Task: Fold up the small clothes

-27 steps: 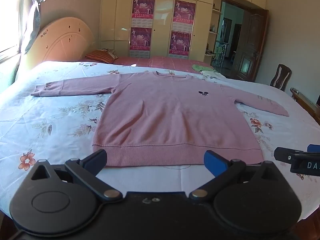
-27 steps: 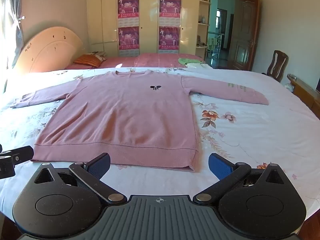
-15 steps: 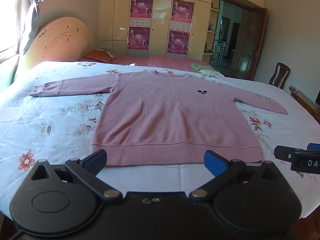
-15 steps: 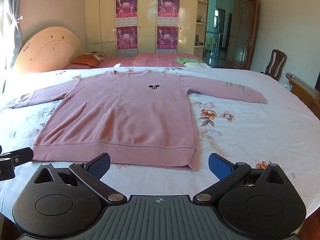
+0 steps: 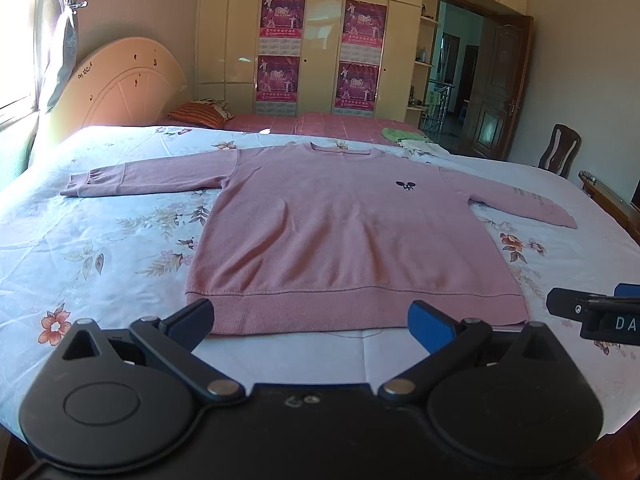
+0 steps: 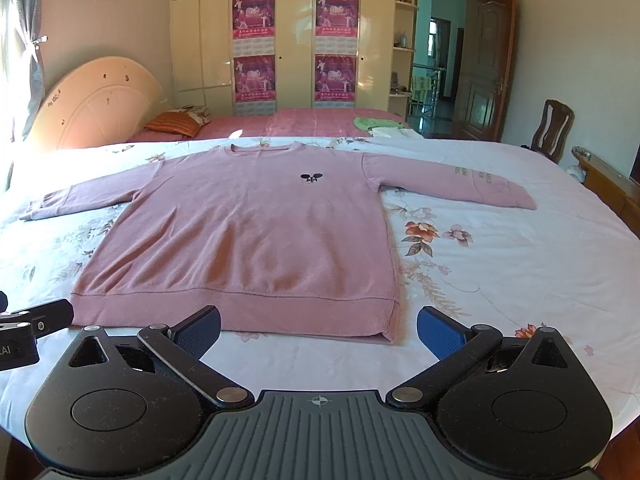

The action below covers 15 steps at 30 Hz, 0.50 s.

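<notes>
A pink long-sleeved sweater [image 5: 344, 236] lies flat and face up on the floral bedsheet [image 5: 100, 248], both sleeves spread out, collar far from me. It also shows in the right wrist view [image 6: 256, 232]. My left gripper [image 5: 312, 320] is open and empty, just before the sweater's hem, toward its left half. My right gripper [image 6: 318, 326] is open and empty, just before the hem near its right corner. Each gripper's tip shows at the edge of the other's view.
The bed has a rounded wooden headboard [image 5: 120, 88] at the far left. A second bed with an orange pillow [image 6: 176, 124] and green cloth [image 6: 370, 122] lies behind. A wooden chair [image 6: 554, 128] and bed frame edge [image 6: 608, 184] stand at the right.
Both grippers have edged slightly toward the sweater's hem. The sweater has not moved and the jaws stay open.
</notes>
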{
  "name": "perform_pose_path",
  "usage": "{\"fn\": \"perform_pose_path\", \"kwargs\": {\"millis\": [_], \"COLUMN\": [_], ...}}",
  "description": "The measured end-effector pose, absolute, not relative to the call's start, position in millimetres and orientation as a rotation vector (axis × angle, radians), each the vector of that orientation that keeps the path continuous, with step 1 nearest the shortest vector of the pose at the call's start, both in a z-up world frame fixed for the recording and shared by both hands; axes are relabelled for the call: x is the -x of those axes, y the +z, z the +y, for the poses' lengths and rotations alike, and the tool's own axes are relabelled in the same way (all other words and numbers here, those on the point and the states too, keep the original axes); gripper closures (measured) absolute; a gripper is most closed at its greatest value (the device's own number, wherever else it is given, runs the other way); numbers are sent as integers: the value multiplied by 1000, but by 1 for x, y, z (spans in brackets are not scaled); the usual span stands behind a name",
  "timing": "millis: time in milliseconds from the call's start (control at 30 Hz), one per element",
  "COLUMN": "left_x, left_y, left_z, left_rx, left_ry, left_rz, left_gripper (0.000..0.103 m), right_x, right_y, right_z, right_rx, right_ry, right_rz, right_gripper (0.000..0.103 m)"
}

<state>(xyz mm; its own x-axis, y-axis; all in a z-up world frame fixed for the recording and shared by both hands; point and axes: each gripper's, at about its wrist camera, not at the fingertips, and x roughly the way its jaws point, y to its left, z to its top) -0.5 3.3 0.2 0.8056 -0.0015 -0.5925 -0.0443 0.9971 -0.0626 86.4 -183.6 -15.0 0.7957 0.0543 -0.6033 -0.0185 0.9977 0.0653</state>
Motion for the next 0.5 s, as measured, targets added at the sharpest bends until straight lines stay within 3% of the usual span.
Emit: {"fn": "perform_pose_path", "kwargs": {"millis": [500], "left_x": [-1], "left_y": [-1], "left_z": [9], "left_rx": [75], "left_ry": [42], "left_rz": [630], "left_gripper": [0], "right_x": [-89], "right_y": [-18], "right_z": [-187], "right_rx": [-70], "right_ry": [30], "right_rz": [655], "right_gripper": [0]}}
